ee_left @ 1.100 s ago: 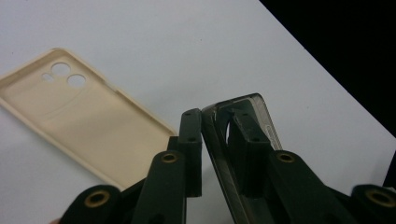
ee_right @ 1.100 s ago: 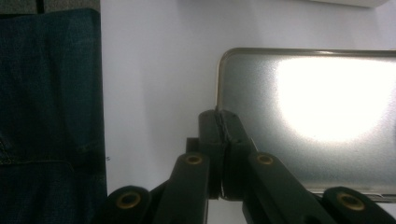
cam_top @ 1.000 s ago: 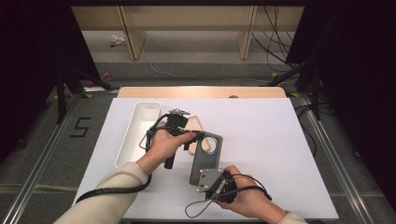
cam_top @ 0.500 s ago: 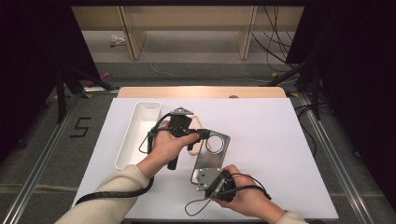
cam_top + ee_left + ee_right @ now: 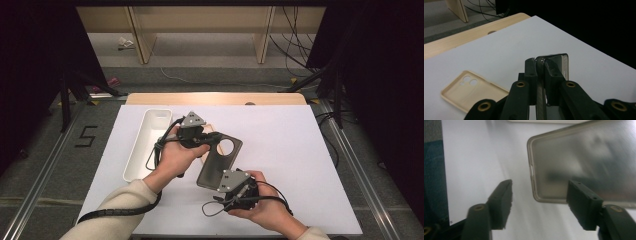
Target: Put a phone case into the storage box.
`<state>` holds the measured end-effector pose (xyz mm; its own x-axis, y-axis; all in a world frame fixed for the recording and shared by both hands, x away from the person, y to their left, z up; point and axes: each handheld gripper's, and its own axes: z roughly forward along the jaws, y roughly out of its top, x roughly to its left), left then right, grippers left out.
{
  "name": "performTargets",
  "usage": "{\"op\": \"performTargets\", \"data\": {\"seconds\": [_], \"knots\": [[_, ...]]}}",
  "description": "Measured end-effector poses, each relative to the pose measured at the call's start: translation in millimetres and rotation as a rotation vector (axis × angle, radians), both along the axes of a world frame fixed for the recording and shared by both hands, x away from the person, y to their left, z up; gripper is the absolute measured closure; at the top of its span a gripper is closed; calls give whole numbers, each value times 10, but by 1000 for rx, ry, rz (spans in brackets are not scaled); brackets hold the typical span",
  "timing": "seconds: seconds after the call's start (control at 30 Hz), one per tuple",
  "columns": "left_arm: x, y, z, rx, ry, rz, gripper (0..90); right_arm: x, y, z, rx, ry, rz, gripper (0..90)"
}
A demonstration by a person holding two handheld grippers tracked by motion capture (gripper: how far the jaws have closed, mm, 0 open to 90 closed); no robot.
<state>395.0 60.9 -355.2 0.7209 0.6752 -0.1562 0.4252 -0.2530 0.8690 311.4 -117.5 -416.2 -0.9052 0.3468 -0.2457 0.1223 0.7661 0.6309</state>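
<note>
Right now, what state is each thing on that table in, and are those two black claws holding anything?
Grey phone case: clamped at one edge by the left gripper.
Left gripper: shut on the grey phone case.
Right gripper: open, jaws apart at the case's corner.
Beige phone case: lying flat, hollow side up.
White tray: upright on the table.

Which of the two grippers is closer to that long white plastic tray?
The left gripper, clamped on the dark translucent phone case just beside the long white plastic tray. The right gripper sits open at the case's near end, farther away.
</note>
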Motion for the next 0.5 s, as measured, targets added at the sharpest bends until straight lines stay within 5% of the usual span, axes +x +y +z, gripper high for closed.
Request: {"op": "performTargets", "data": {"seconds": [0.5], "knots": [[30,268,77,-19,-83,55,818,112,-243,25,180,49,-143,178]]}}
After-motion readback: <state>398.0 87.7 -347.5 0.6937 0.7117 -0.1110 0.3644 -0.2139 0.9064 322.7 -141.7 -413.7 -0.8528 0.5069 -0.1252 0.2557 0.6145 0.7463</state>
